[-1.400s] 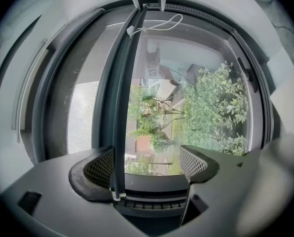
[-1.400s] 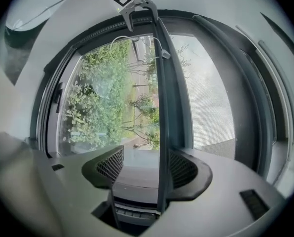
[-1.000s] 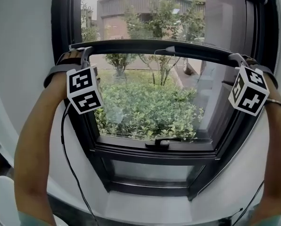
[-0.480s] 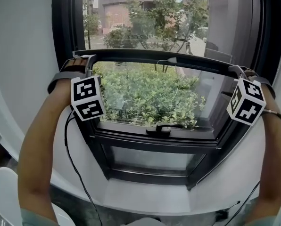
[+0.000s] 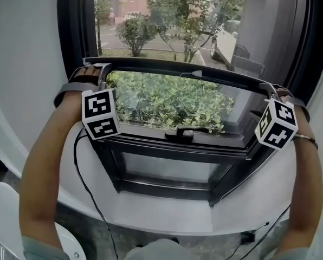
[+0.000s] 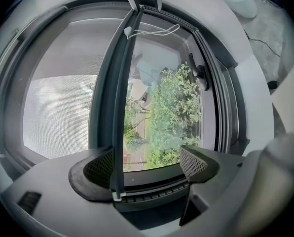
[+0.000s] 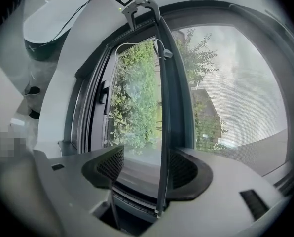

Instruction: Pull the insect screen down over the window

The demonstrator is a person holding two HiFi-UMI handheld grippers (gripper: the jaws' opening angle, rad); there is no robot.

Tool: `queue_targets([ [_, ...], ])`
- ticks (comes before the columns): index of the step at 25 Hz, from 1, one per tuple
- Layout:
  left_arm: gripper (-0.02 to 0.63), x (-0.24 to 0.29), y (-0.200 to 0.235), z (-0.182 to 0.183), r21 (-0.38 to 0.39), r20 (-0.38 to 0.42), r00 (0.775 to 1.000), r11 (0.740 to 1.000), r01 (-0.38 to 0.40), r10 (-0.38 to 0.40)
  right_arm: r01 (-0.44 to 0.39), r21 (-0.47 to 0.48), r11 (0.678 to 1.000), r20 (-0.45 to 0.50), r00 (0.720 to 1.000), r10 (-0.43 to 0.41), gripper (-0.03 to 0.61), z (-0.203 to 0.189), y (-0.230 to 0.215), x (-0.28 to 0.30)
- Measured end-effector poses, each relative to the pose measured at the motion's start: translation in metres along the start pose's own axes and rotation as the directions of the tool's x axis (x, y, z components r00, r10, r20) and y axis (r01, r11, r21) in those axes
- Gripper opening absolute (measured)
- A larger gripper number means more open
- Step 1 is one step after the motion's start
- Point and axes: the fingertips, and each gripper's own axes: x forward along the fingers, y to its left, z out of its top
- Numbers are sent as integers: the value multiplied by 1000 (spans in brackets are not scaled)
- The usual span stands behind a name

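**Between slack jaws, the bar could slip**

Head view: your left gripper (image 5: 96, 69) and right gripper (image 5: 270, 86) hook the ends of the insect screen (image 5: 150, 26) pull bar (image 5: 178, 66), partway down the window (image 5: 75, 31).

Left gripper view: jaws apart, with the bar leaning on one pad (image 6: 95, 169).

Right gripper view: same again. Pull unevenly and it may skew, jam or spring free.

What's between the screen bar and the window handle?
Only uncovered glass between bar and handle, crossed by a thin white cord hanging off the bar. Head view shows it; left gripper view shows the cord clearer.
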Motion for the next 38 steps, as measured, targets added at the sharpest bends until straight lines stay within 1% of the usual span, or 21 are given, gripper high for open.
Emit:
queue_targets([
  [9, 431, 7, -54, 0, 14, 6, 996, 995, 94, -94, -84, -14, 996, -15, 996, 84, 284, 1, 48, 19],
  [14, 431, 12, -76, -1, 11, 14, 994, 994, 106, -106, -114, -12, 993, -12, 993, 113, 284, 2, 69, 28],
  [19, 430, 16, -96, 0, 16, 15, 990, 990, 139, -139, -153, -23, 988, -24, 988, 153, 284, 2, 89, 35],
  [27, 430, 27, -142, -1, 22, 20, 979, 979, 202, -203, -237, -44, 970, -55, 970, 235, 284, 3, 130, 53],
  [38, 430, 37, -197, -1, 34, 16, 957, 957, 288, -288, -302, -40, 952, -47, 953, 300, 284, 5, 179, 72],
])
